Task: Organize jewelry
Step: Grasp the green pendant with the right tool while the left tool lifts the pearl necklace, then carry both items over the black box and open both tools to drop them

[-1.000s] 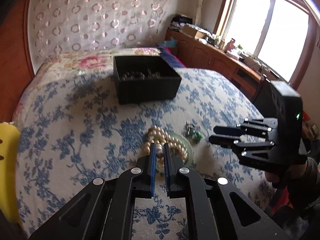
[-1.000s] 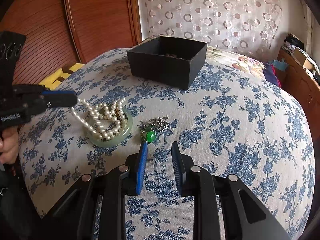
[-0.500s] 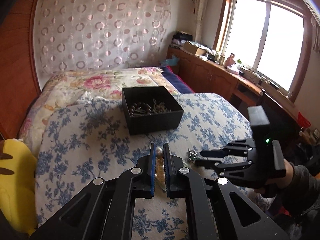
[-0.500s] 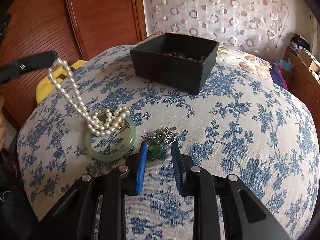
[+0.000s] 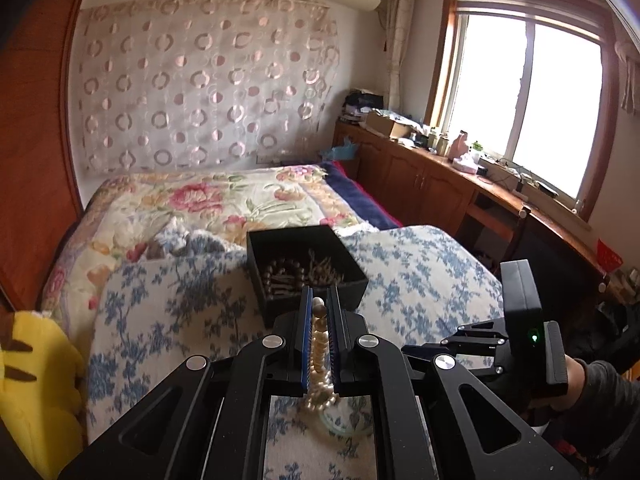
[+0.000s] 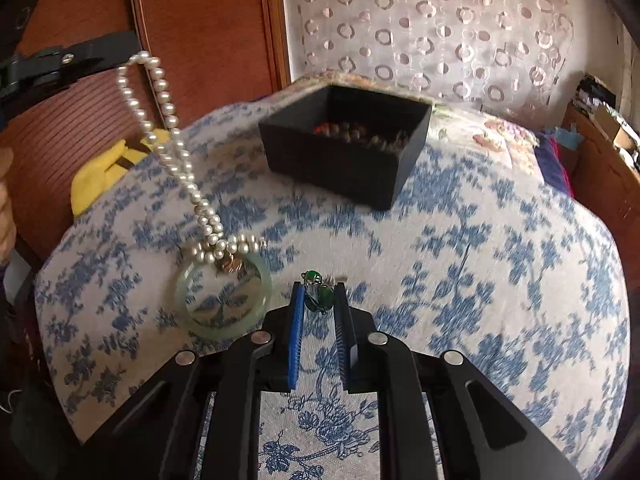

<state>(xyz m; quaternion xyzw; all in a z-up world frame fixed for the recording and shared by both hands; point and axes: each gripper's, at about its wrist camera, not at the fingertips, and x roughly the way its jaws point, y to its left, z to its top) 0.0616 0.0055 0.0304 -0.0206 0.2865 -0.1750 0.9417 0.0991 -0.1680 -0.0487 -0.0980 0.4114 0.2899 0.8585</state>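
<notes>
My left gripper (image 5: pixel 319 300) is shut on a pearl necklace (image 5: pixel 319 344) and holds it high; it hangs from the left gripper (image 6: pixel 132 50) in the right wrist view, the strand (image 6: pixel 176 148) reaching down to a pale green jade bangle (image 6: pixel 224 304) on the bed. My right gripper (image 6: pixel 318 292) is open low over the bed, its fingers on either side of a green-stone pendant with chain (image 6: pixel 319 293). A black box (image 6: pixel 348 148) holding beads stands farther back; it also shows in the left wrist view (image 5: pixel 306 268).
The bed has a blue floral cover (image 6: pixel 480 280). A yellow plush toy (image 5: pixel 32 392) lies at the left edge. A wooden headboard (image 6: pixel 200 40) is behind. Wooden cabinets (image 5: pixel 432 188) stand under a window at the right.
My left gripper has lifted the pearl necklace off the bangle, pulling it up into a long strand. My right gripper has moved forward so the green pendant now lies between its fingers.
</notes>
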